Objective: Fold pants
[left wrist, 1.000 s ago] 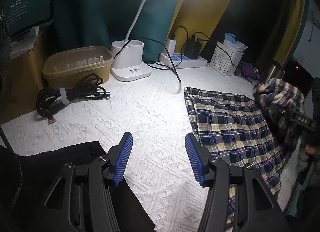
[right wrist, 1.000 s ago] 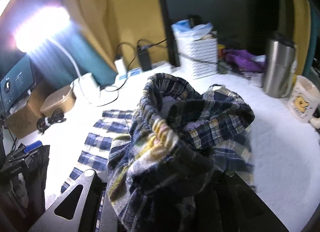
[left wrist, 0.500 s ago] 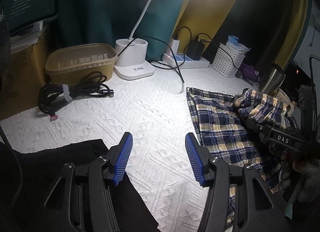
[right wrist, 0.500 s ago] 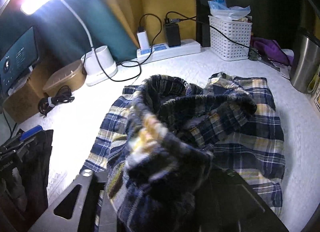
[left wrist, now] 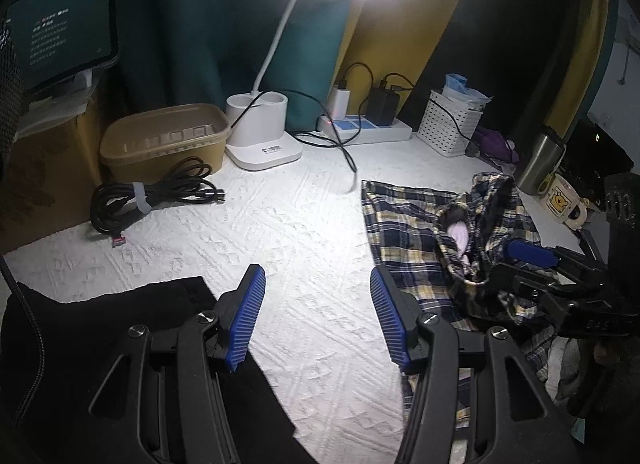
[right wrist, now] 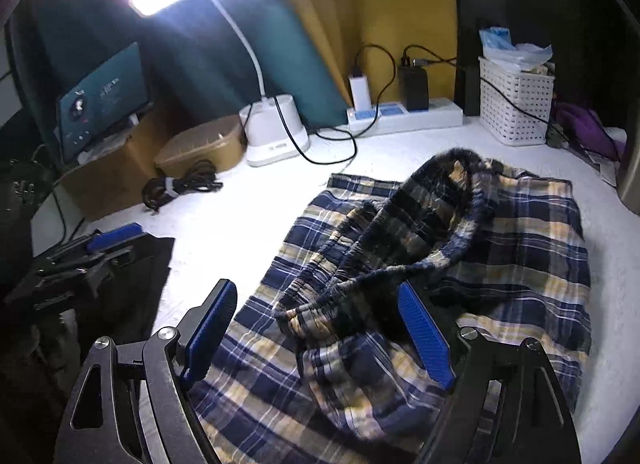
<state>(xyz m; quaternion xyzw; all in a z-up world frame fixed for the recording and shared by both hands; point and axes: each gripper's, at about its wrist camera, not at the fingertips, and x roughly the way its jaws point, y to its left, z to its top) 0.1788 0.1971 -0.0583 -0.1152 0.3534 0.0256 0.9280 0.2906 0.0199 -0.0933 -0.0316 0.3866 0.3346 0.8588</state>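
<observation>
The blue, yellow and white plaid pants point(right wrist: 520, 248) lie on the white textured cover, and their gathered waistband point(right wrist: 360, 264) is heaped on top of the flat part. My right gripper point(right wrist: 316, 292) hovers over that heap with its jaws opening. The waistband lies between and just ahead of the blue pads point(right wrist: 424, 328), which do not press on it. In the left wrist view the pants point(left wrist: 404, 232) are at the right, with the right gripper point(left wrist: 520, 264) at their near edge. My left gripper point(left wrist: 316, 276) stands open over bare cover, left of the pants, with nothing between its fingers.
A dark cloth point(left wrist: 100, 324) lies at the near left edge. Along the back stand a brown tub point(left wrist: 160, 139), a coiled black cable point(left wrist: 152, 195), a white lamp base point(left wrist: 260, 131), a power strip point(left wrist: 368, 129) and a white basket point(left wrist: 452, 127). A steel tumbler point(left wrist: 540, 159) and mug point(left wrist: 560, 199) stand at the right.
The right gripper brought the bunched waistband down onto the flat part of the pants and let go, its jaws spreading wide. The left gripper has hardly moved.
</observation>
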